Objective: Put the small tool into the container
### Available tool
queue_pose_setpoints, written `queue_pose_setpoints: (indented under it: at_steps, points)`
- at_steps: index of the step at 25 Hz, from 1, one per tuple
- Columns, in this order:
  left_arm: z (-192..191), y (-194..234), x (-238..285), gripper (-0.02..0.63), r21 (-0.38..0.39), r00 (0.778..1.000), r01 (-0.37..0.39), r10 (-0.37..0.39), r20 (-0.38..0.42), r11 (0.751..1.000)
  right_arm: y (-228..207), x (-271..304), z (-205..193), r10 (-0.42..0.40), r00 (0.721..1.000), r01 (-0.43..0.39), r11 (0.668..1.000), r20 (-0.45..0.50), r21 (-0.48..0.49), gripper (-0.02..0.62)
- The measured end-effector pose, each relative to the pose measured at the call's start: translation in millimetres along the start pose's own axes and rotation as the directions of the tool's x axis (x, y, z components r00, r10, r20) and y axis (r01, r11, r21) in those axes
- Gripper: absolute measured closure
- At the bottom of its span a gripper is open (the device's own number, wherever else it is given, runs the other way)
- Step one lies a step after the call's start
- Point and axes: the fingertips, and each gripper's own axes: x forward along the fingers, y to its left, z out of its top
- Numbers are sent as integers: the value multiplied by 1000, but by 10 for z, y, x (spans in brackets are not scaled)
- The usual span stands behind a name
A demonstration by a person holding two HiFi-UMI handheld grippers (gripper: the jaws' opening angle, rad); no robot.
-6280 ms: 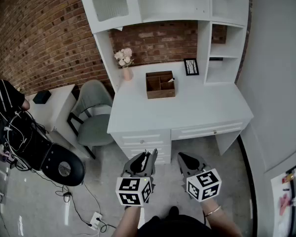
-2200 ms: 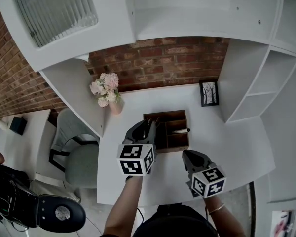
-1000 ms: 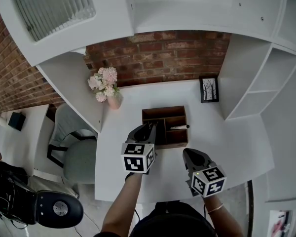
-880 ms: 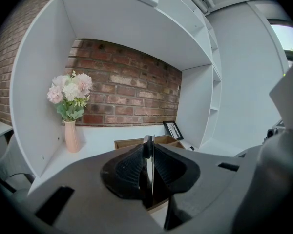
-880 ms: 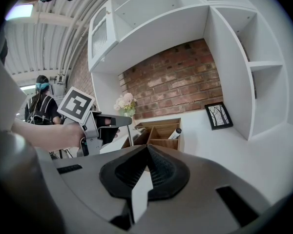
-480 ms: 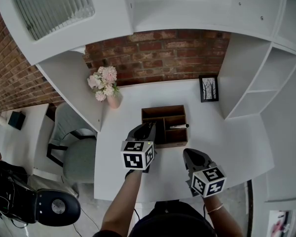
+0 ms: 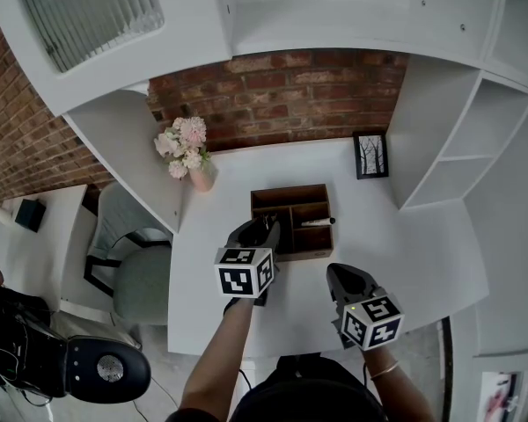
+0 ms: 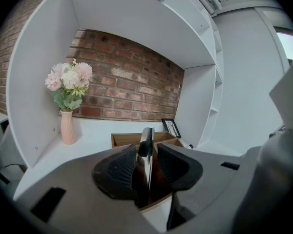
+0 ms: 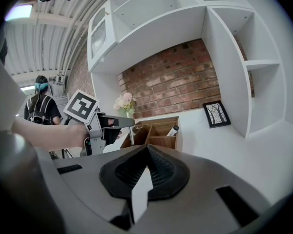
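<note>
Between my left fingers: the small tool (image 8: 147,139), a thin flat dark strip, stands on edge and upright so it can drop end-first.
Left gripper (image 7: 266,223): its fingers (image 8: 119,165) have just been opening. They now stand apart, with a dark gap beside the tool, so I judge that I am letting it go.
Below those fingers: the wooden organizer (image 7: 289,189). I hold the gripper tilted slightly downward over its left compartment, so the tool should fall inside and not onto the surface (image 7: 405,262).
Beyond and to the right of those fingers: a marker pen (image 7: 317,221) lies in a right compartment, apart from where I am aiming.
Right gripper (image 7: 336,272): its fingers (image 9: 162,172) are closed together with nothing between them. It hangs in front of the organizer and off to one side, out of the left one's way.
Step in hand: the release; the tool is not yet resting in the compartment.
Risk: the strip could lean on a finger and tip against the rim.
</note>
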Motion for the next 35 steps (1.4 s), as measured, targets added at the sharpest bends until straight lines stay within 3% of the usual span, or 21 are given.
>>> queue_pose_setpoints:
  at_steps: [4, 19, 29, 35]
  points:
    - [-103, -16, -24, 462, -18, 1000, 9, -10, -22, 1000, -1, -21, -23, -2, 1000, 2, 1000, -4, 1, 591]
    - [-625, 42, -421, 462, -69, 995, -19, 12, -102, 997, 123, -74, -85, 2, 1000, -2, 1000, -14, -3, 591]
    - [-898, -81, -818, 486, -102, 994, -27, 16, -110, 994, 214, -118, -150, 13, 1000, -13, 1000, -15, -7, 591]
    - [-894, -138, -1060, 548, -111, 997, -32, 23, -75, 993, 260, -163, -162, 18, 1000, -19, 1000, -11, -18, 591]
